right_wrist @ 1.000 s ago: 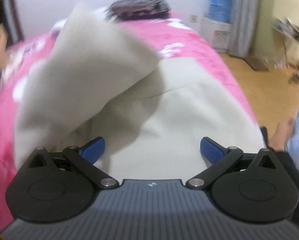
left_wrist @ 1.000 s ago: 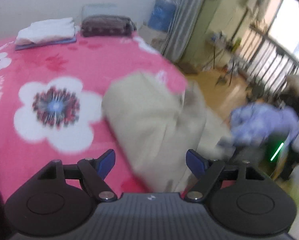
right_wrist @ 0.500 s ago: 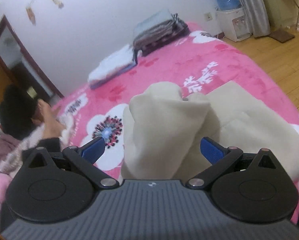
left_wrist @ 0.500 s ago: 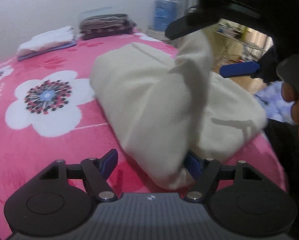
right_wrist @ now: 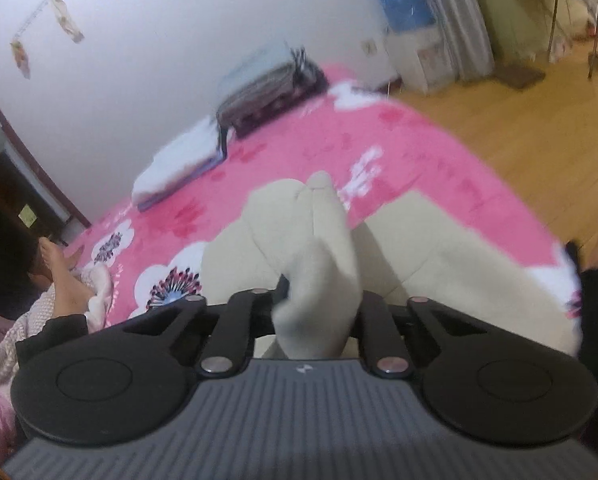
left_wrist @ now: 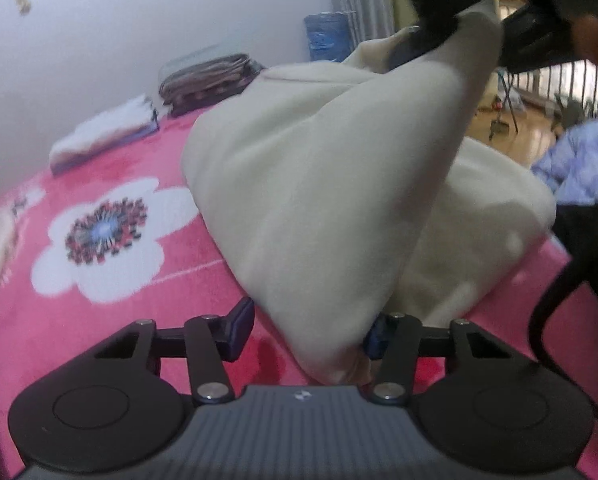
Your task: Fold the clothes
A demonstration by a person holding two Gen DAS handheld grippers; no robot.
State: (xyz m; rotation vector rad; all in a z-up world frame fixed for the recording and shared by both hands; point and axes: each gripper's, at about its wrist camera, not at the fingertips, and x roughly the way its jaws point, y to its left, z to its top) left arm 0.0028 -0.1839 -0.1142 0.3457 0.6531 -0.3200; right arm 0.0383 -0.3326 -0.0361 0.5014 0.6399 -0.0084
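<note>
The cream garment (left_wrist: 323, 184) lies on the pink flowered blanket (left_wrist: 111, 280), part flat and part lifted into a ridge. The right gripper (right_wrist: 317, 300) has its jaws drawn in narrow on a bunched fold of the cloth, which stands up between its fingers; in the left wrist view that same gripper (left_wrist: 475, 12) is high at the top, with the cloth hanging from it in a steep slope. The slope runs down and toward the left gripper (left_wrist: 307, 330), whose jaws stand fairly wide around the low corner: the cloth touches the right-hand finger, while the left-hand one is clear of it, so it has no grip. The ridge's long axis thus runs between the two grippers, the right one holding the high end and the left one nearest the low end.
</note>
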